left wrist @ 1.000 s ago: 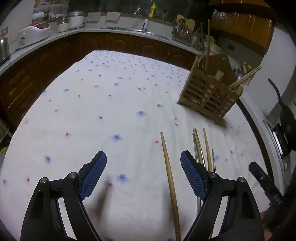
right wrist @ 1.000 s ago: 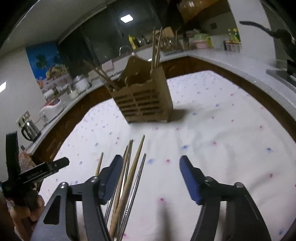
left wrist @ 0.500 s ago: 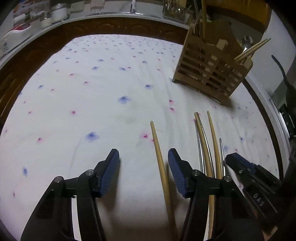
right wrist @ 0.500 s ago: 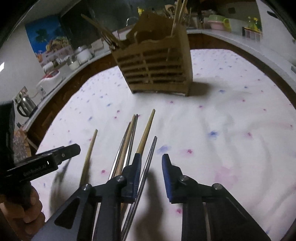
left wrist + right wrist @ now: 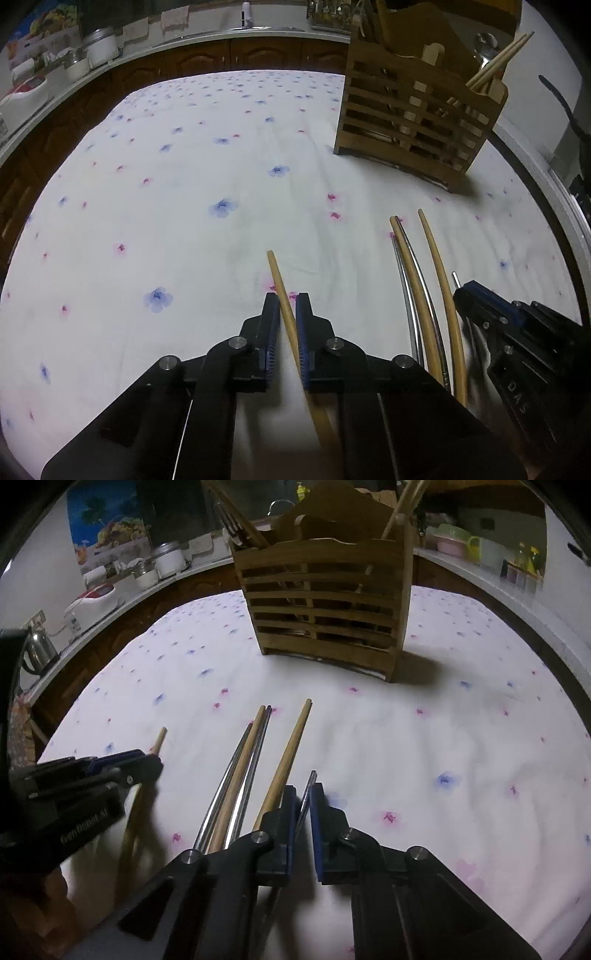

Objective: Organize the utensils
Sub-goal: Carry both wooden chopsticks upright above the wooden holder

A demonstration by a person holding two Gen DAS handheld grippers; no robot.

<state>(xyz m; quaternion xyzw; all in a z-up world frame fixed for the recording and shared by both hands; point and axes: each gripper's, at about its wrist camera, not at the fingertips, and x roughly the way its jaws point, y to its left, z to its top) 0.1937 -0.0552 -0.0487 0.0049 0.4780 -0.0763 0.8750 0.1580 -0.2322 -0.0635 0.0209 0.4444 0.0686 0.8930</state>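
Observation:
My left gripper [image 5: 287,301] is shut on a wooden chopstick [image 5: 277,275] that lies on the flowered cloth. My right gripper [image 5: 303,792] is shut on a thin metal chopstick [image 5: 309,784]; it also shows at the right of the left wrist view [image 5: 480,295]. Between them lie more chopsticks: a wooden one [image 5: 291,746] and a wooden one with two metal ones [image 5: 243,771], all pointing toward the wooden slatted utensil holder [image 5: 325,613], which holds several chopsticks upright.
The white flowered cloth [image 5: 166,206] covers the table. A counter with a rice cooker [image 5: 92,598], kettle [image 5: 37,650], jars and cups runs around the back. The table's right edge [image 5: 565,206] lies close beyond the holder.
Both grippers moved down and forward and closed: the left onto the lone wooden chopstick, the right onto the metal chopstick.

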